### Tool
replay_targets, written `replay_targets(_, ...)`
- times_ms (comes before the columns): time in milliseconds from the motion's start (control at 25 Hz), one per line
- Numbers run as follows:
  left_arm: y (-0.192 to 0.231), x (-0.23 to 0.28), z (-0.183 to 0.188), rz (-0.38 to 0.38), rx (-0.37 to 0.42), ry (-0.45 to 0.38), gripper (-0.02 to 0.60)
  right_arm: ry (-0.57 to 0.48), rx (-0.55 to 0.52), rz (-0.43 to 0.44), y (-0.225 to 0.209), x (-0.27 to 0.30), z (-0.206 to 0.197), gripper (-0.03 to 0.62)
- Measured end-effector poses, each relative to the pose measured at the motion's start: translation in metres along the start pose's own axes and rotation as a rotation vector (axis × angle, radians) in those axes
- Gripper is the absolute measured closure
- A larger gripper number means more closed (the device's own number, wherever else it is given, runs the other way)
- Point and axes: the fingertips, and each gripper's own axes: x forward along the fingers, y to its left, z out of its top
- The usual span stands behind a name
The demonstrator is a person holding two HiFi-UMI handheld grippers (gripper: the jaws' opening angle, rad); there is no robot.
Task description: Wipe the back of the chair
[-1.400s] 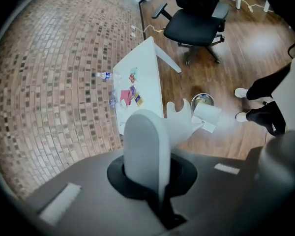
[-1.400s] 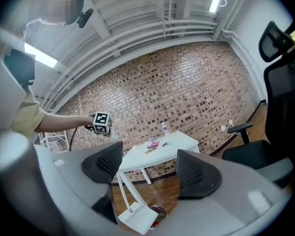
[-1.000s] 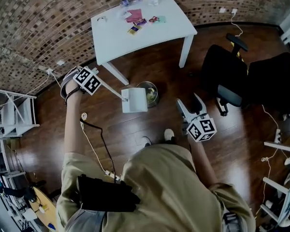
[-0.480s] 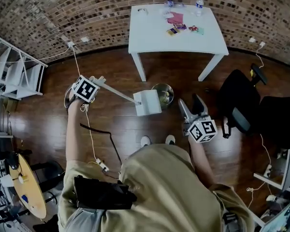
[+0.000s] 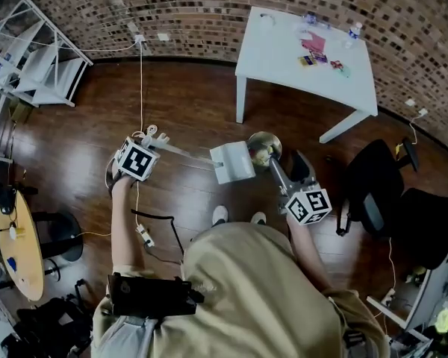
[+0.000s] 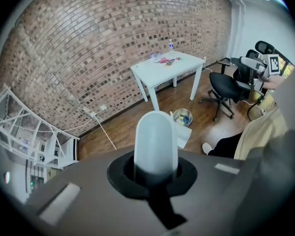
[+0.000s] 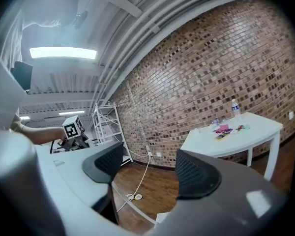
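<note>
Step in hand: tool is being carried toward the work, judged from the layout; wiping not yet begun.

Left gripper (image 5: 155,142) is clamped on the handle (image 5: 185,154) of a long wiper. In the left gripper view the white handle is seen seated between the closed jaws and running straight out from them. The flat white head (image 5: 233,162) is held low over the wood floor (image 5: 187,103), just beside a metal bin (image 5: 263,148), near the person's shoes.

Right gripper (image 5: 287,166) is held in front of the body with its jaws spread. In the right gripper view only floor and brick wall are seen through the gap, so nothing is gripped.

The chair (image 5: 373,181), black and on castors, is found at the right of the head view, past the right gripper and well apart from the head. No contact with it is seen. A white table (image 5: 284,51) with small items stands by the brick wall, between bin and chair but further back.

Next move, as judged: the body must be turned right and the head swung across past the bin, then raised and laid flat against the backrest. The chair could roll or swivel under pressure, so the free right gripper may be needed to steady it. The bin should be cleared on the swing.
</note>
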Motion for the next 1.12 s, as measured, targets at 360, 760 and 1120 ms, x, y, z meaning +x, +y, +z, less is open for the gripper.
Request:
replay_targets(360,0.015,-0.014,-0.069,0.040,-0.094,0.035,0.578,0.065,-0.012,0.119,0.056,0.032,-0.021,0.272)
replay_targets(760,0.016,0.024,-0.149,0.050,-0.217,0.113,0.578,0.110,-0.013,0.153,0.076,0.049,-0.036,0.272)
replay_targets(1120,0.002,0.090,-0.205,-0.002,-0.442,0.129,0.578,0.152,-0.015,0.181,0.088,0.054,-0.049,0.272)
